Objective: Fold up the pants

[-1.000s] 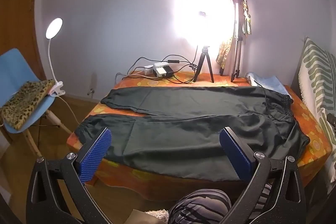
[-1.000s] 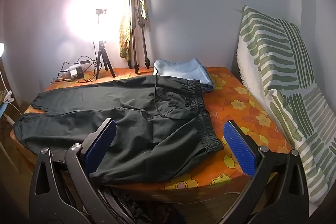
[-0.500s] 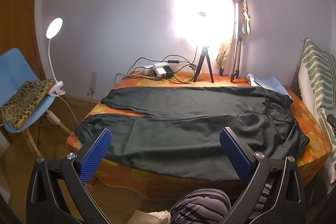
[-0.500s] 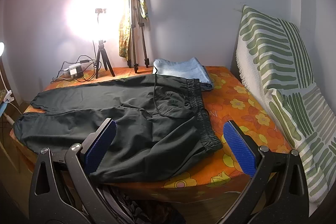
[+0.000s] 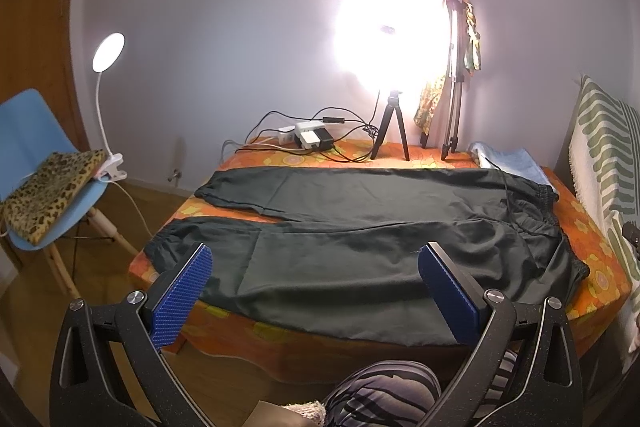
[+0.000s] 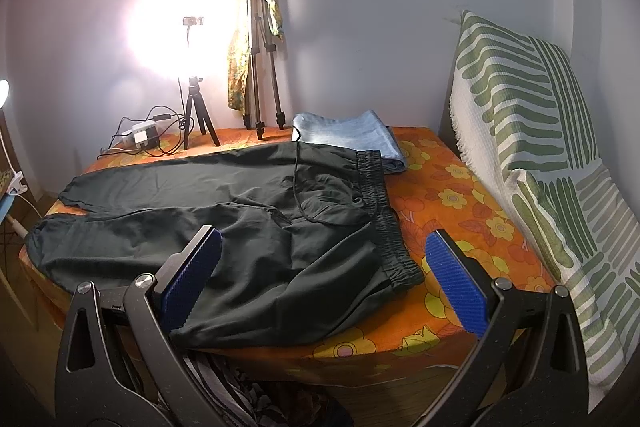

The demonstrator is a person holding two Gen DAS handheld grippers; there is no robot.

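Note:
Dark green pants lie spread flat on the bed, legs to the left, elastic waistband to the right, with a drawstring loose over the hip. The near edge hangs a little over the bed's front. My left gripper is open and empty, held in front of and above the near leg. My right gripper is open and empty, held in front of the waist end of the pants. Neither touches the cloth.
The bed has an orange flowered cover. Folded light blue jeans lie at the back right. Two tripods, a bright lamp and a power strip stand at the back. A striped cushion leans right; a blue chair stands left.
Both grippers have drifted back slightly from the bed; the pants have not moved.

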